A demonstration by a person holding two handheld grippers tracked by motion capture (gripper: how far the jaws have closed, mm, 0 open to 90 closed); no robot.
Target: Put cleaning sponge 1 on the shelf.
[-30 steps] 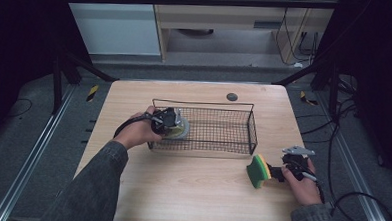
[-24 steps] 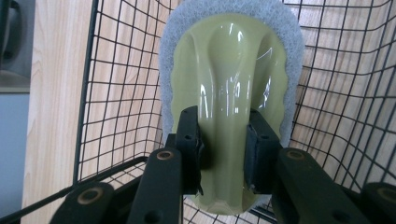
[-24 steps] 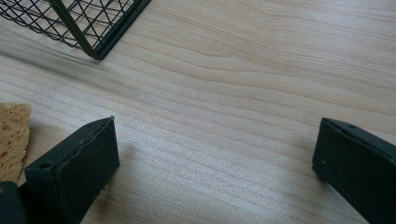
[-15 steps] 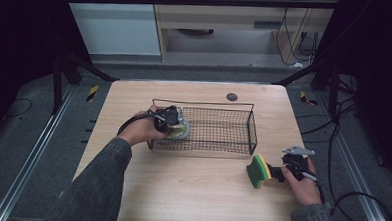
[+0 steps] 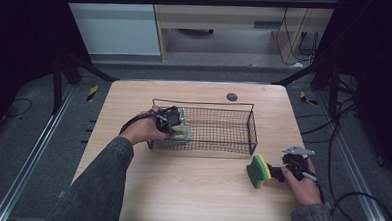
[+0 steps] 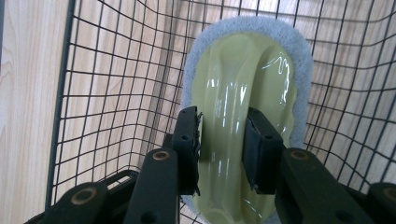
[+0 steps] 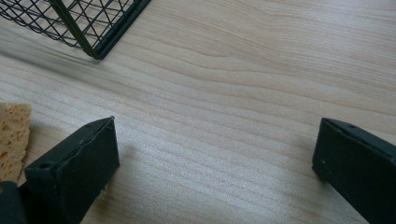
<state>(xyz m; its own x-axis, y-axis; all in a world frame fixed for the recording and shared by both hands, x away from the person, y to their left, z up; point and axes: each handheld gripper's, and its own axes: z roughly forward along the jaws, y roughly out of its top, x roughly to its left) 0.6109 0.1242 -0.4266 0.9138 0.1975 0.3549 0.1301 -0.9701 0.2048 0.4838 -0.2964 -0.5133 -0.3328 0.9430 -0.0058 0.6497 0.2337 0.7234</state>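
The left tool [image 6: 222,154] is clamped on the scrubber's [image 6: 247,93] handle to lower it into the basket's [image 5: 253,128] left end, while the right tool [image 7: 215,163], jaws apart, waits beside the sponge [image 5: 258,171] on the counter [image 5: 190,190].

Black wire basket [image 5: 218,126], pale wood-grain table [image 5: 190,190]. Scrubber [image 6: 247,102] pale yellow-green with grey-white fuzzy rim. Sponge [image 5: 258,171] green and yellow.

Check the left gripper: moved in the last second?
No. In the high view the left gripper holds the scrubber at the same left end of the wire basket as before.
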